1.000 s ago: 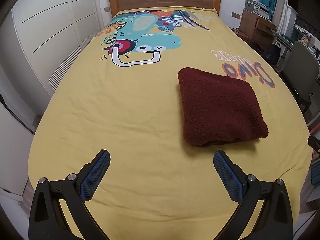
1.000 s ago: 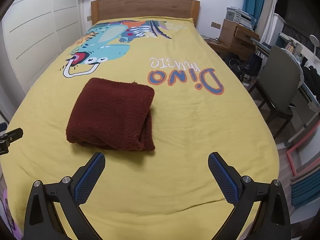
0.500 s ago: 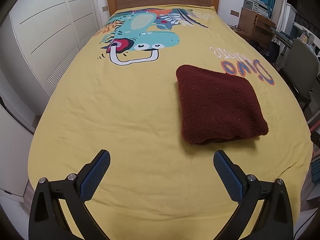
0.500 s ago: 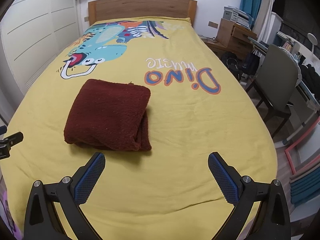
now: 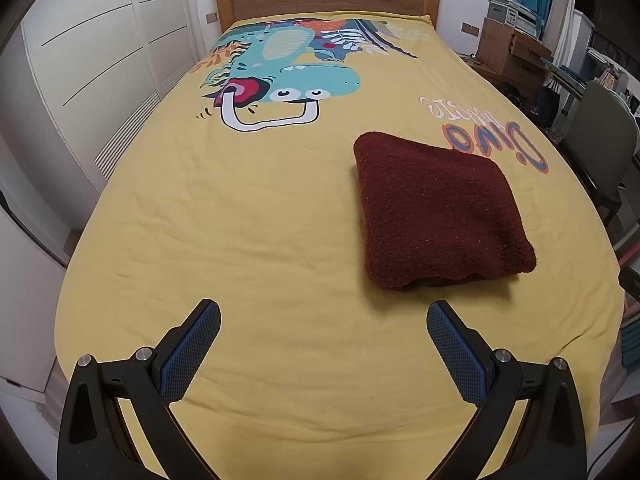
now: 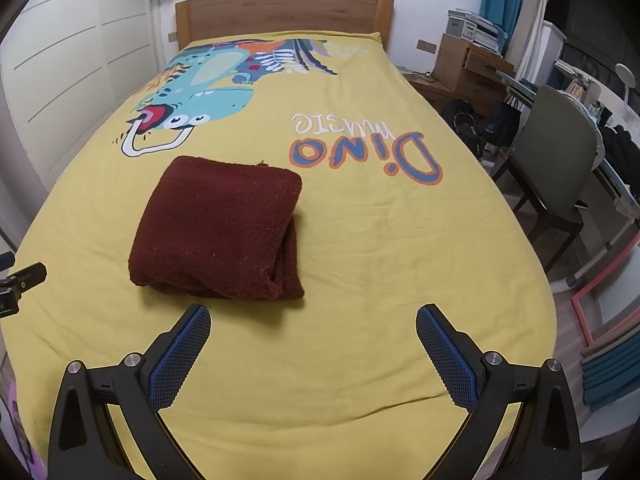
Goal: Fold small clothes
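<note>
Jaws spread wide on both tools, nothing between them. The left gripper (image 5: 323,322) and the right gripper (image 6: 313,326) both hang above the foot end of the bed (image 5: 248,216), clear of the cover and clear of the cloth.

The task's item, a dark red fleecy garment (image 5: 436,208), lies already folded into a thick, roughly square bundle on the yellow dinosaur-print cover. It sits in the half of the bed nearer the foot, toward the side that borders the desk chair (image 6: 560,160), with the "Dino" lettering (image 6: 368,152) just beyond it toward the headboard (image 6: 284,12). From the right wrist view, the stacked layers show along the bundle's edge facing that same side; the other edges look rounded and closed.

Judgement: the folding of this piece appears complete, and the step in hand is a stand-off after release. No other loose clothing is visible on the bed. The next move calls either for a light press to flatten the slightly bulging layered edge, or for fetching a fresh item from outside the views.
</note>
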